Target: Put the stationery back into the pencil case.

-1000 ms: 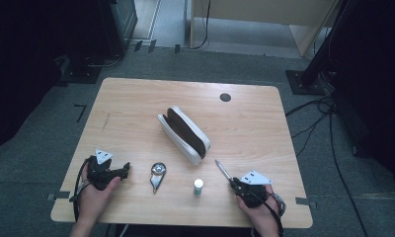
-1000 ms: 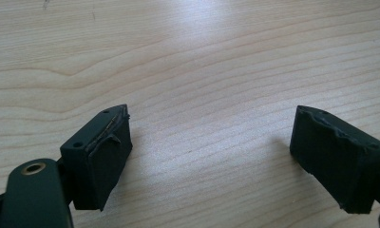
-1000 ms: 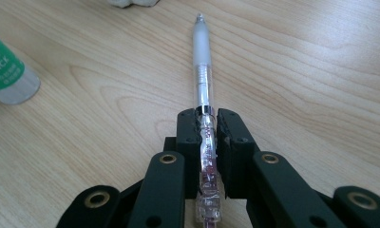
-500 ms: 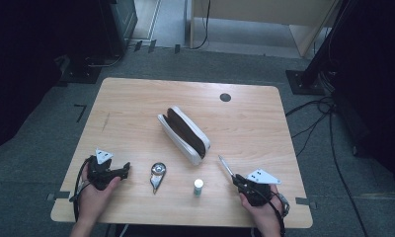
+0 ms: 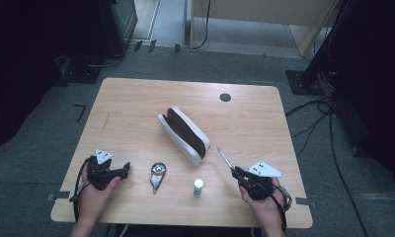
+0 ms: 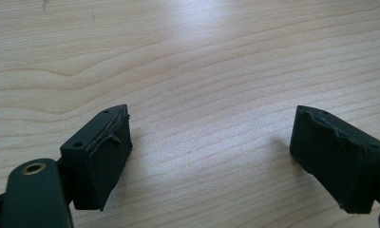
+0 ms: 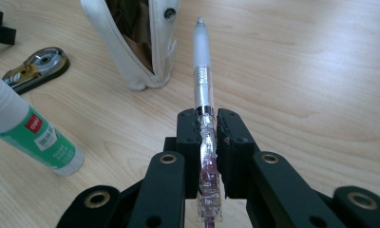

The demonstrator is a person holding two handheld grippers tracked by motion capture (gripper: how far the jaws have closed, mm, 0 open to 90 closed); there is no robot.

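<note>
Pinching the pen (image 7: 203,95) lengthwise, the right gripper (image 7: 207,124) aims its tip at the open pouch (image 5: 183,133) (likely its destination), while the left gripper (image 6: 212,156) rests spread on the tabletop (image 5: 136,106).

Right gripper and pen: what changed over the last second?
The right gripper, shut on the pen, has lifted it off the table, tip now aimed toward the open pouch. The left gripper stayed put, jaws open. Pouch, glue stick and tape dispenser haven't moved.
</note>
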